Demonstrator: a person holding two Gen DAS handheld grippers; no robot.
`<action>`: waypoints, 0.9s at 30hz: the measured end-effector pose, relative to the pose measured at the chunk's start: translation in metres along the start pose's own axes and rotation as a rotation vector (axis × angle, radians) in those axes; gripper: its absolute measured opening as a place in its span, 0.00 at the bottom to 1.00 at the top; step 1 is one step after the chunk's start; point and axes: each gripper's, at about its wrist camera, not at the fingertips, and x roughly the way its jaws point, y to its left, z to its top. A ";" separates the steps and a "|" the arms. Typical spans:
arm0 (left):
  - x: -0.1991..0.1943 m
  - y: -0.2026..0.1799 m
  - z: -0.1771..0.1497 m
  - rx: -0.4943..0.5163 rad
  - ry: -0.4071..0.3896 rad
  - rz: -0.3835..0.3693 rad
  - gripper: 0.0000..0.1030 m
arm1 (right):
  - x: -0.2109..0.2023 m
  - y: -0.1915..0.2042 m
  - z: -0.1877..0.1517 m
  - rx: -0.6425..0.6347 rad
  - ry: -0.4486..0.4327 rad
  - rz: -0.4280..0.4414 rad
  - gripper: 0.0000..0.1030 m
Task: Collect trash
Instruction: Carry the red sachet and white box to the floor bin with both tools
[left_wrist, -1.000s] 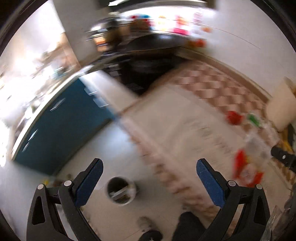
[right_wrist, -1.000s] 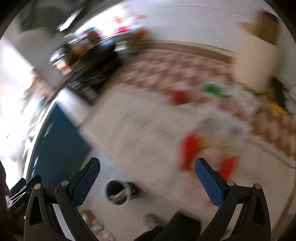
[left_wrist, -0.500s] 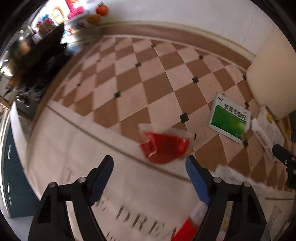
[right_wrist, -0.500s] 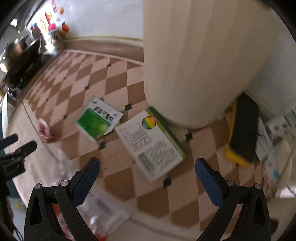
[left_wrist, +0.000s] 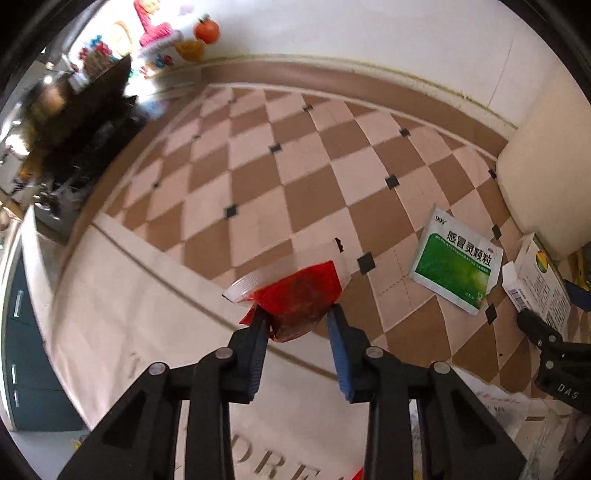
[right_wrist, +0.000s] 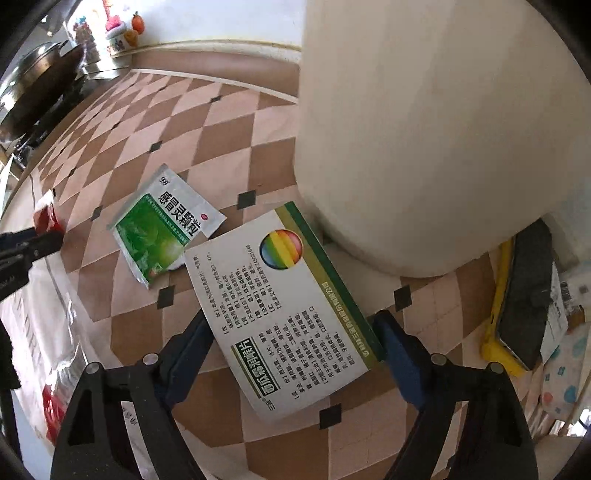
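Note:
A red plastic wrapper (left_wrist: 301, 295) lies on the checkered tablecloth. My left gripper (left_wrist: 297, 317) has its fingers on either side of the wrapper's near end, touching it, jaws narrowed around it. A white medicine box (right_wrist: 284, 302) with a rainbow circle lies flat beside a cream cylinder (right_wrist: 424, 129). My right gripper (right_wrist: 291, 332) straddles the box, one finger at each long edge. A green and white sachet (left_wrist: 456, 264) lies between the two; it also shows in the right wrist view (right_wrist: 166, 225).
A yellow-edged black sponge (right_wrist: 521, 299) lies right of the cylinder. A crumpled clear bag with red print (right_wrist: 55, 398) sits at the table's near side. Pans and a stove (right_wrist: 33, 85) stand far left. Blue cabinets (left_wrist: 26, 350) are below the table edge.
Both grippers swung from the floor view down to the table. The left jaws narrowed around the red wrapper. The right gripper came close over the medicine box and narrowed to its edges.

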 end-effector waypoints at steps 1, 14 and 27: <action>-0.008 0.002 -0.002 -0.006 -0.017 0.016 0.28 | -0.003 0.002 -0.001 -0.006 -0.008 -0.004 0.85; -0.103 0.061 -0.042 -0.135 -0.131 0.012 0.27 | -0.112 0.041 -0.016 0.063 -0.157 0.031 0.84; -0.164 0.204 -0.164 -0.307 -0.136 0.094 0.27 | -0.198 0.212 -0.061 -0.086 -0.211 0.229 0.83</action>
